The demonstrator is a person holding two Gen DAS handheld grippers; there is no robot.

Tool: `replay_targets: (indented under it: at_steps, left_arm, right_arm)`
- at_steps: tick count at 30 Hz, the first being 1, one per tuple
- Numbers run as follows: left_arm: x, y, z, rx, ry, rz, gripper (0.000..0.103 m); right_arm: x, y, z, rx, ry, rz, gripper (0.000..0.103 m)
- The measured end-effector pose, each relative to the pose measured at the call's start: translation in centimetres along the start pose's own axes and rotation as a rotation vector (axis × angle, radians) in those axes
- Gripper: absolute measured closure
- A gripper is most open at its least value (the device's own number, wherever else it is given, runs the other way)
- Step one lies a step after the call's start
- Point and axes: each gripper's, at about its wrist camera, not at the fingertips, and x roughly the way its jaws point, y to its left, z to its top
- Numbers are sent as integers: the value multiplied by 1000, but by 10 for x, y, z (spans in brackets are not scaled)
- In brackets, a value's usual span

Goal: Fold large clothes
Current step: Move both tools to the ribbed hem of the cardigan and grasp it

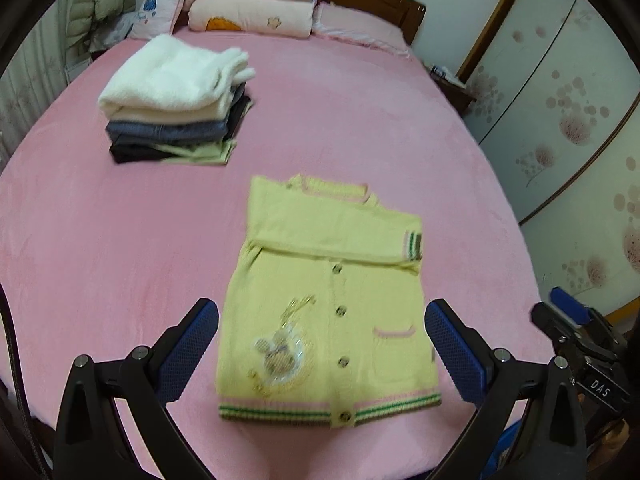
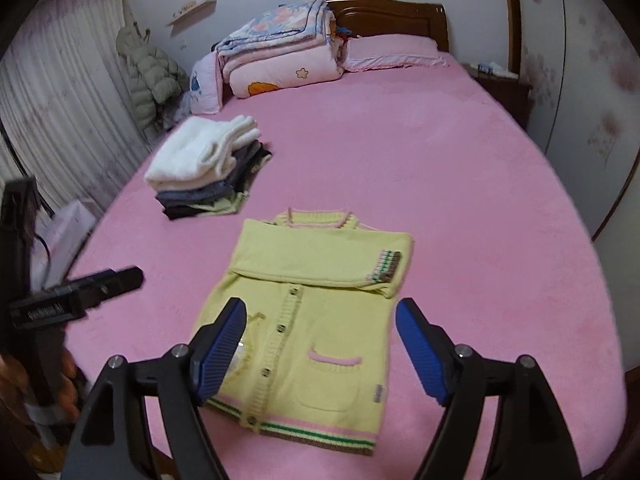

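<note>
Lying flat on the pink bed cover (image 1: 380, 128), near its front edge, is a yellow knit cardigan (image 1: 320, 248) w/ buttons down the front, both sleeves folded across the chest so one striped cuff (image 1: 414, 245) sits at its right side. Hem w/ pink, green & brown stripes points toward the cameras. A bunny patch (image 1: 278, 354) sits on one front panel, a small pocket w/ pink trim (image 1: 394, 332) on the other.

Left gripper (image 1: 320, 354) hangs above the cardigan's lower half, jaws spread wide, blue pads either side of the garment's width, nothing between them; not touching the knit as far as the left wrist view shows. Right gripper (image 2: 320, 352) is likewise spread apart & empty, over the lower right part of the cardigan (image 2: 316, 304), pocket framed between its pads. In the left wrist view the right gripper's body shows at the far right edge; in the right wrist view the left gripper's black body shows at the left edge.

Well apart from the cardigan, further up the bed on the left, a stack of folded clothes (image 1: 172, 108): white fluffy piece on top, then blue-grey, dark & pale green layers. At the headboard (image 2: 392, 12), folded quilts (image 2: 280, 56) & a pink pillow (image 2: 392, 52). A puffer jacket (image 2: 154, 76) hangs by the curtain (image 2: 60, 120); a floral wardrobe (image 1: 568, 120) stands on the right
</note>
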Motion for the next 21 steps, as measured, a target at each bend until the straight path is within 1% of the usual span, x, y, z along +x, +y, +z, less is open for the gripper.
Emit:
replay_targets:
  at_steps: [2,4,6,8,10,11,13,15,16,18,19,21]
  left_arm:
    - [2,9,-7,8,10,31,1]
    - [9,17,-16,29,39,40,1]
    - [22,31,-28,26,82,18,1]
    - [33,43,-39,11,103,41,1]
    - [45,56,-51,-8,122,47,1]
    - [49,62,-58,-26,126,44,1]
    - [57,74,-70,-62,121,19,1]
    - [67,86,-84,-116,110,-31,1]
    - [73,93,-91,-147,109,-53,1]
    - [86,98,-100,-165,139,-59,1]
    - [95,100,-105,-158,165,-51,1]
    - [106,103,-114,-143,180,-32,1]
  right_arm:
    - [-5,5,-11,-8,-7,-33,24]
    - [-4,7,-22,0,11,-46,24]
    - [0,5,-34,33,29,-41,24]
    - [8,-1,-48,84,43,-42,24]
    - [16,-8,-64,142,73,-52,24]
    - [21,-12,-71,171,87,-42,24]
    - [30,-17,-87,215,119,-37,27]
    - [39,-20,-100,236,151,-39,33]
    - [45,-23,-108,250,171,-42,34]
    - [57,-28,-122,291,222,-27,34]
    - [65,-32,-129,312,255,-23,34]
    - [77,-37,-143,340,299,-26,34]
